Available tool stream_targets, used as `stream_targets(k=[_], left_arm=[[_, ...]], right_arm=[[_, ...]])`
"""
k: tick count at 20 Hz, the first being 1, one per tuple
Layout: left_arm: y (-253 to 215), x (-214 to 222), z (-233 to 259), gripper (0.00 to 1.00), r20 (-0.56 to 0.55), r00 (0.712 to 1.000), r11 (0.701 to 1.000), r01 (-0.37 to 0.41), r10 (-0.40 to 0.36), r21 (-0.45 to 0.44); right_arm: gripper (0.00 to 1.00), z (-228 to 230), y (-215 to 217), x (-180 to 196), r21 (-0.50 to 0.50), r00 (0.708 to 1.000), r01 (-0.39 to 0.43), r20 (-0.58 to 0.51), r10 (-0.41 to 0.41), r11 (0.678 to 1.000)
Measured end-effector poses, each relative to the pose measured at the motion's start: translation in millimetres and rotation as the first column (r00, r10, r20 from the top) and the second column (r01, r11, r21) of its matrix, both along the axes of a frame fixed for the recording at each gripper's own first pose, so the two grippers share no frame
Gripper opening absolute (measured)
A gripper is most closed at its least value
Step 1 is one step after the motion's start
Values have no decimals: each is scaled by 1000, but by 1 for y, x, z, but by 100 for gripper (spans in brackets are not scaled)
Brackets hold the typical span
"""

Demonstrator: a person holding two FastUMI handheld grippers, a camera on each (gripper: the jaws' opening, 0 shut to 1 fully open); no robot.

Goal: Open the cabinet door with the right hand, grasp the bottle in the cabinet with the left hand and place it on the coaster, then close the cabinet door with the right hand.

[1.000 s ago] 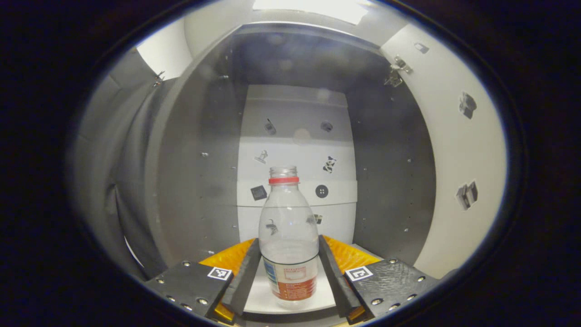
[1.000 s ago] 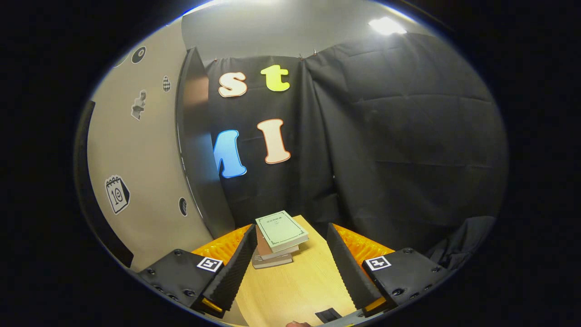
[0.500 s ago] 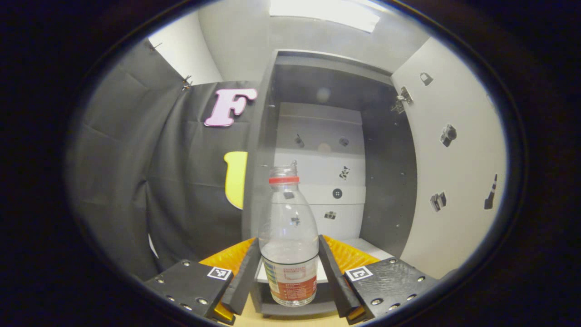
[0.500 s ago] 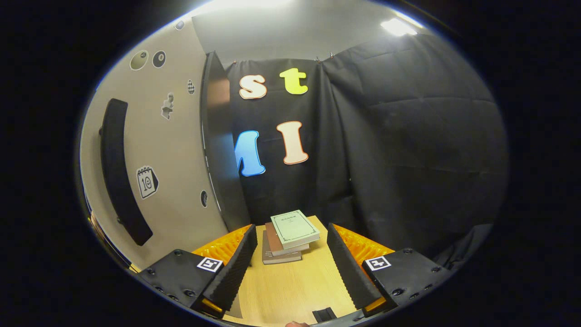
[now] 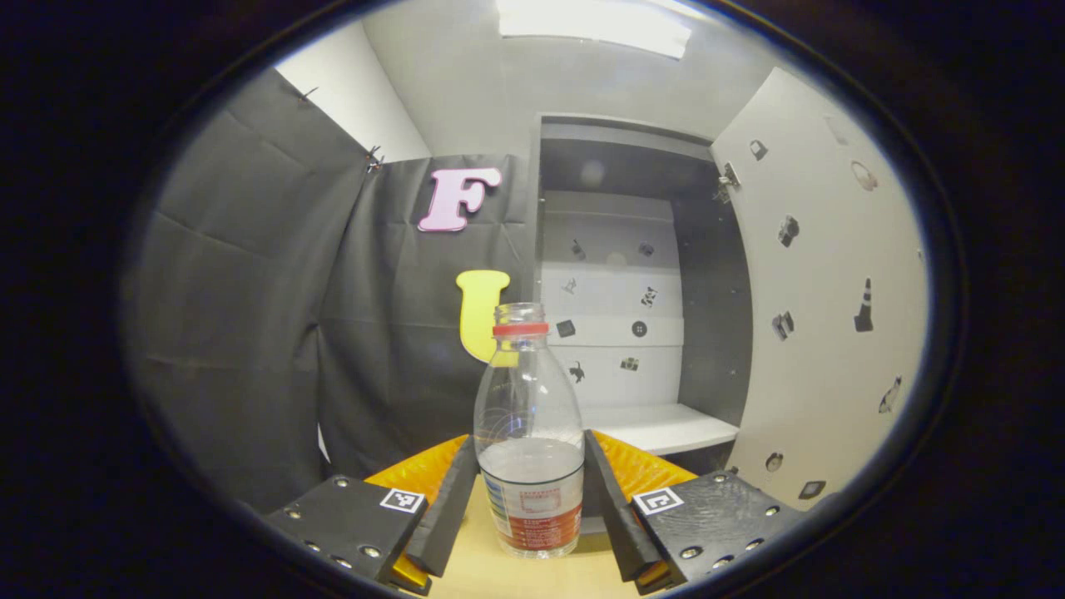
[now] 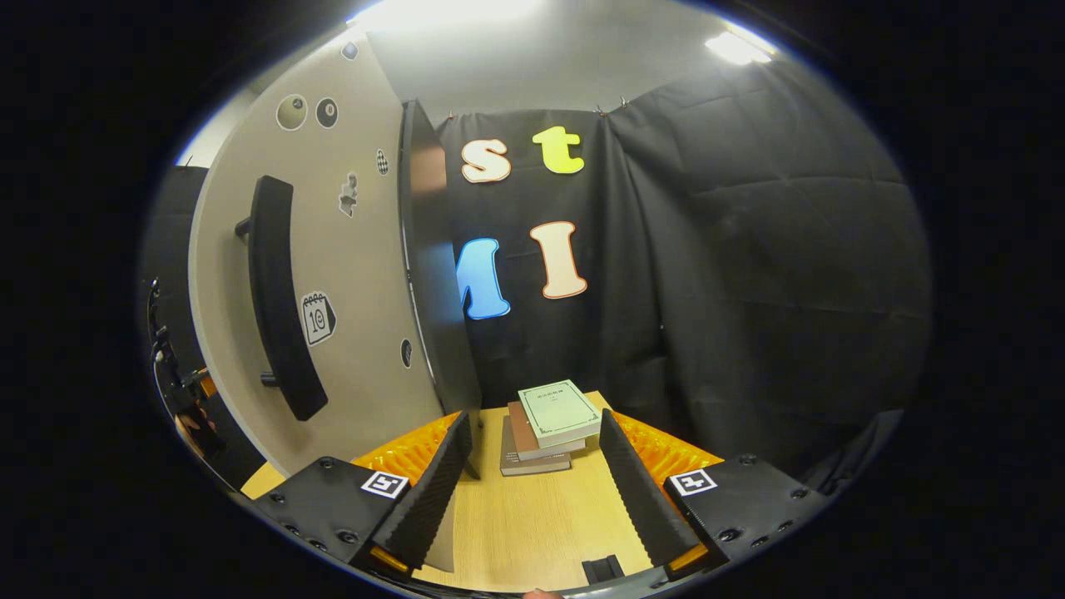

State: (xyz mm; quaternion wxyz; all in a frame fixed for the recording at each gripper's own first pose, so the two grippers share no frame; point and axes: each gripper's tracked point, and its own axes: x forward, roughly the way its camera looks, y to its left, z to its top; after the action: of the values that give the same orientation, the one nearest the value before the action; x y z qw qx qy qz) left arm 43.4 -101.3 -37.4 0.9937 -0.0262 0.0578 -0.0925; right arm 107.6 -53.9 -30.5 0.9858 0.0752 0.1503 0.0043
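In the left gripper view my left gripper (image 5: 531, 491) is shut on a clear plastic bottle (image 5: 529, 433) with a red neck ring, no cap and a little water in it. The bottle stands upright between the fingers, out in front of the open cabinet (image 5: 632, 291), above the wooden table. The cabinet's white door (image 5: 824, 299) stands swung open on the right. In the right gripper view my right gripper (image 6: 532, 491) is open with nothing between its fingers, just right of the open door (image 6: 333, 274) and its dark bar handle (image 6: 279, 299).
A stack of three books (image 6: 549, 424) lies on the wooden table (image 6: 532, 524) ahead of my right gripper. Black cloth walls close off the back and sides. The cabinet's white shelf (image 5: 657, 426) stands bare.
My left gripper has drawn back out of the cabinet with the bottle in it. My right gripper has drifted back from the door, so the handle came into sight.
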Motion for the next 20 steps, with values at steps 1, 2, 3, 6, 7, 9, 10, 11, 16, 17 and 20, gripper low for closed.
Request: stream_targets(k=[1,2,3,6,7,9,10,11,16,17,20], left_arm=[[4,-8,-7,73,-2,1000,1000,-5,5,4],[9,-16,-15,73,-4,1000,1000,-9,9,9],[13,-23,-22,73,-7,1000,1000,-12,12,14],[23,-45,-51,73,-27,999,1000,-19,19,21],[25,-52,-62,73,-36,999,1000,-19,20,19],[30,-66,-84,73,-53,998,1000,-26,26,14],[32,-71,-94,73,-58,998,1000,-29,29,12],[32,-76,-104,73,-65,997,1000,-28,29,11],[34,-90,-143,76,-62,998,999,-32,32,6],[34,-92,-152,76,-71,997,999,-35,35,6],[33,-92,-181,73,-94,994,999,-47,49,19]], right_arm=[[98,1,0,-1,-4,1000,0,3,0,1000],[93,1,1,-3,-7,1000,-3,4,3,1000],[98,2,2,-4,-8,1000,-5,6,5,1000],[98,4,8,-7,-7,1000,-14,15,14,1000],[98,5,9,-7,-9,1000,-16,18,16,1000],[98,4,11,-6,-13,1000,-22,18,22,1000],[98,3,13,-5,-16,1000,-25,18,25,1000],[98,3,14,-4,-17,999,-27,18,27,999],[98,-4,19,0,-13,999,-44,-9,44,999],[93,-5,19,1,-18,999,-48,-13,47,999],[92,-8,17,2,-41,999,-51,-19,50,998]])
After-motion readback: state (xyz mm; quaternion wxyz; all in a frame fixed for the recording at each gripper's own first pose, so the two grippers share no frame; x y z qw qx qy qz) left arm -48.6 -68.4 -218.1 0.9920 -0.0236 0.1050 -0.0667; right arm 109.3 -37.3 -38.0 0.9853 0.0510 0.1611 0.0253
